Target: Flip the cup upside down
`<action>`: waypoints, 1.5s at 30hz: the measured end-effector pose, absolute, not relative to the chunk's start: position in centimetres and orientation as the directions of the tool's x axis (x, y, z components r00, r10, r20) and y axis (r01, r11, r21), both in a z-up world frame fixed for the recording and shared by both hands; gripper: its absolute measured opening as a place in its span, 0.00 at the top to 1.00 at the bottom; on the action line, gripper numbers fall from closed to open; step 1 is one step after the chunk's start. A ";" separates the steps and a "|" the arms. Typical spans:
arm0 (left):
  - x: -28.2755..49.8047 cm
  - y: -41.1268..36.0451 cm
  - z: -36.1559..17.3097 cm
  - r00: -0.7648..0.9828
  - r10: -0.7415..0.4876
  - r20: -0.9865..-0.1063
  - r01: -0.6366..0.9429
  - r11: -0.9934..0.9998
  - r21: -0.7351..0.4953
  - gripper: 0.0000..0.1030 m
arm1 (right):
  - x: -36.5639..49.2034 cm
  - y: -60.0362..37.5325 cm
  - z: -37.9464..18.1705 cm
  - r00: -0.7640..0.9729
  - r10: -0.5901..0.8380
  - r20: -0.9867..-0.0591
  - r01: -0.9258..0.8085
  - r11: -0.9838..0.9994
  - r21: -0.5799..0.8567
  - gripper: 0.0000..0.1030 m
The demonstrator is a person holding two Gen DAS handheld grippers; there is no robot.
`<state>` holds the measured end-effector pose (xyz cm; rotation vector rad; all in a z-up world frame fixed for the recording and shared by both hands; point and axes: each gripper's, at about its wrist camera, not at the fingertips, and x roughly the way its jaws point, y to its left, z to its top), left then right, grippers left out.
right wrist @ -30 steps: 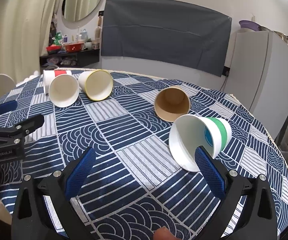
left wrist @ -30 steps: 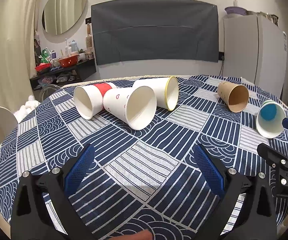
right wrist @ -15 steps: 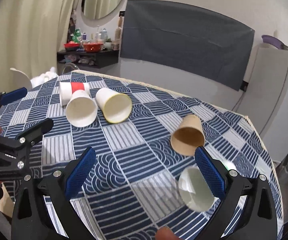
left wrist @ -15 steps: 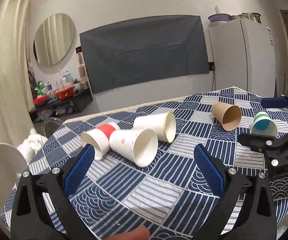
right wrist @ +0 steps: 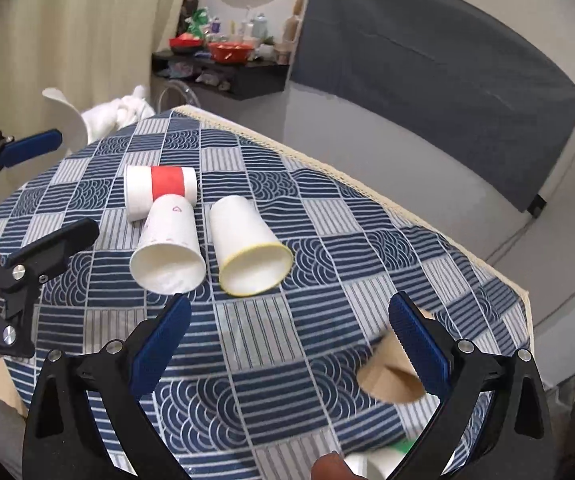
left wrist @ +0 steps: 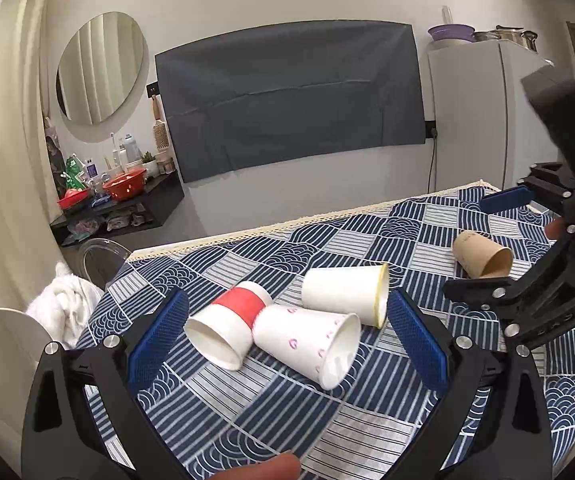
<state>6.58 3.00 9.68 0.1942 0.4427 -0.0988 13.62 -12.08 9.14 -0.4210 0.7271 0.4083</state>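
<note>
Several paper cups lie on their sides on the blue patterned tablecloth (left wrist: 271,416). A red-banded cup (left wrist: 227,326), a white cup with pink hearts (left wrist: 307,340) and a yellow-rimmed cup (left wrist: 345,292) lie together; a brown cup (left wrist: 481,258) lies to the right. In the right wrist view the same cups show: red-banded (right wrist: 159,190), hearts (right wrist: 167,244), yellow-rimmed (right wrist: 247,252), brown (right wrist: 391,376), and a green-banded cup (right wrist: 383,460) at the bottom edge. My left gripper (left wrist: 283,344) is open above the cups. My right gripper (right wrist: 287,344) is open and high above the table.
The table's far edge has a cream fringe (left wrist: 287,226). A white fridge (left wrist: 483,116) stands at the right, a dark shelf with bowls and bottles (left wrist: 115,200) at the left. A white chair with cloth (left wrist: 59,312) is beside the table's left edge.
Both grippers have risen and tilted down over the table. The right gripper has moved up and away from the green-banded cup, which now sits at the bottom edge of its view.
</note>
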 end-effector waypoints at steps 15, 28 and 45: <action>14.0 4.5 10.2 0.844 -0.095 -0.528 0.180 0.977 0.111 0.06 | 22.9 -8.0 5.7 0.495 0.240 -0.835 -0.714 0.661 -0.233 0.08; 14.4 4.5 7.8 0.813 -0.096 -0.574 0.208 0.969 0.132 0.06 | 24.6 -6.6 1.8 0.306 0.235 -0.923 -0.771 0.629 -0.096 0.36; 7.5 3.3 6.2 0.782 -0.246 -0.573 0.375 0.920 0.116 0.06 | 17.6 -14.6 8.0 0.419 0.334 -0.845 -0.746 0.656 -0.111 0.35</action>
